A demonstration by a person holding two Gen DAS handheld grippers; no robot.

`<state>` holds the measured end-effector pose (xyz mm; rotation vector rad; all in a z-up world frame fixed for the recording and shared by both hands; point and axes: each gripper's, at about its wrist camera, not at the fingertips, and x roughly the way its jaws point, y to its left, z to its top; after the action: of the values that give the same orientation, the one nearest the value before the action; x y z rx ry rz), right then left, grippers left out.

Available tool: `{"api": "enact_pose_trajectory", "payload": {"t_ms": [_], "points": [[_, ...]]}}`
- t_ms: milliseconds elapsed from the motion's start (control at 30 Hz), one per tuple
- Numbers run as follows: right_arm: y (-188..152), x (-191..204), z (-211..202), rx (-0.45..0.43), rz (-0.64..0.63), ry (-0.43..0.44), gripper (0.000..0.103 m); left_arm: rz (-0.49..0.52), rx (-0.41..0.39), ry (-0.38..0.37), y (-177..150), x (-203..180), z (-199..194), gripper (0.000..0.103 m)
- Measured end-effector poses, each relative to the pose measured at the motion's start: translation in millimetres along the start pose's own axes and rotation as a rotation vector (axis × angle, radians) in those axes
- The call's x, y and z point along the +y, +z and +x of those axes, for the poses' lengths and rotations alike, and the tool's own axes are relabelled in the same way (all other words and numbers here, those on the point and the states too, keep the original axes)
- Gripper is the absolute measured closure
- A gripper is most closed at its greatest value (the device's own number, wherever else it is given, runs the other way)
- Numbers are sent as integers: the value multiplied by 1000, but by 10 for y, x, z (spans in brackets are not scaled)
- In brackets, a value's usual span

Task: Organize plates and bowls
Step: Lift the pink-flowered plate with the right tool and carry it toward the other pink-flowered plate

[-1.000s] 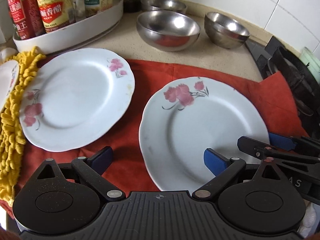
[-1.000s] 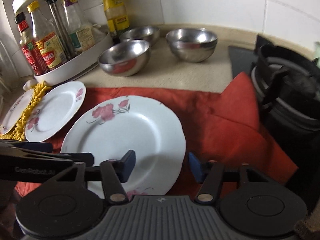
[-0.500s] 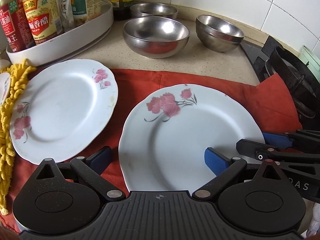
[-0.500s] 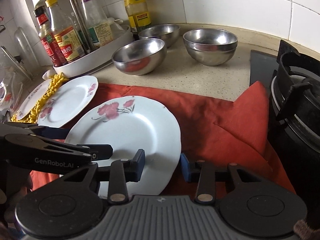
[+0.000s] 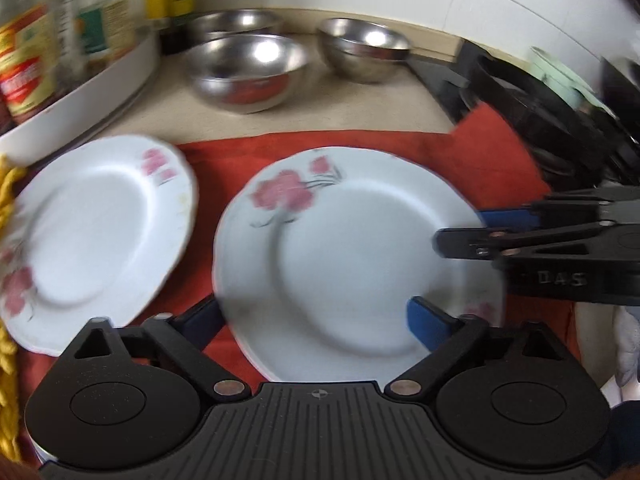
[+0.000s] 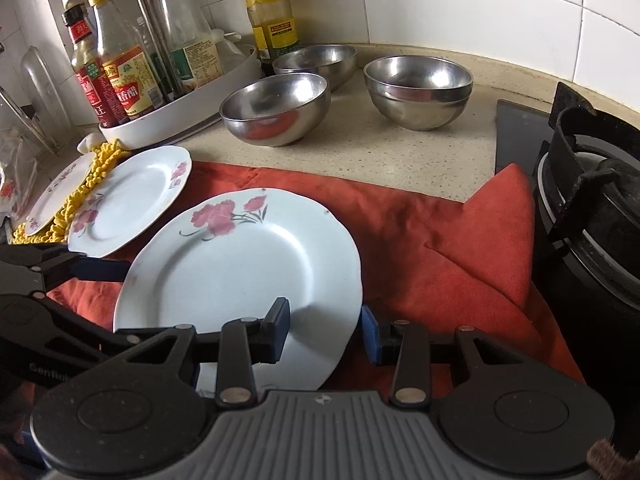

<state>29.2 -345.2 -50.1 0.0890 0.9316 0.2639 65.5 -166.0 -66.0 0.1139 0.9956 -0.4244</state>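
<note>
A white plate with pink flowers (image 6: 240,264) is tilted up off the red cloth (image 6: 440,240). My right gripper (image 6: 324,330) has one finger over its near right rim and one outside it, with a gap still showing. My left gripper (image 5: 316,320) is open, its fingers straddling the same plate (image 5: 352,248) from the left. A second flowered plate (image 5: 92,224) lies to the left on the cloth, and a third (image 6: 56,192) lies beyond a yellow mop cloth. Steel bowls (image 6: 276,108) stand on the counter behind, one pair stacked (image 6: 416,88).
A white tray of sauce bottles (image 6: 160,80) stands at the back left. A black gas stove (image 6: 592,208) is on the right. The yellow mop cloth (image 6: 84,184) lies between the two left plates. White tiled wall behind.
The right gripper has narrowed around the plate's rim, and that edge of the plate has lifted off the cloth. The left gripper has shifted left and its view is now blurred.
</note>
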Motion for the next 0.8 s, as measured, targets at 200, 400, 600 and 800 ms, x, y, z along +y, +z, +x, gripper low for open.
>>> {"api": "enact_pose_trajectory", "payload": {"t_ms": [200, 400, 600, 800], "points": [[-3, -26, -17, 8, 28, -5, 70, 17, -19, -9, 73, 18, 52, 6], [-56, -83, -262, -17, 23, -72, 71, 81, -47, -58, 23, -161, -53, 10], [-7, -110, -166, 12, 8, -128, 70, -25, -34, -15, 3, 55, -47, 15], [133, -18, -179, -17, -89, -154, 70, -172, -20, 62, -70, 409, -298, 13]]}}
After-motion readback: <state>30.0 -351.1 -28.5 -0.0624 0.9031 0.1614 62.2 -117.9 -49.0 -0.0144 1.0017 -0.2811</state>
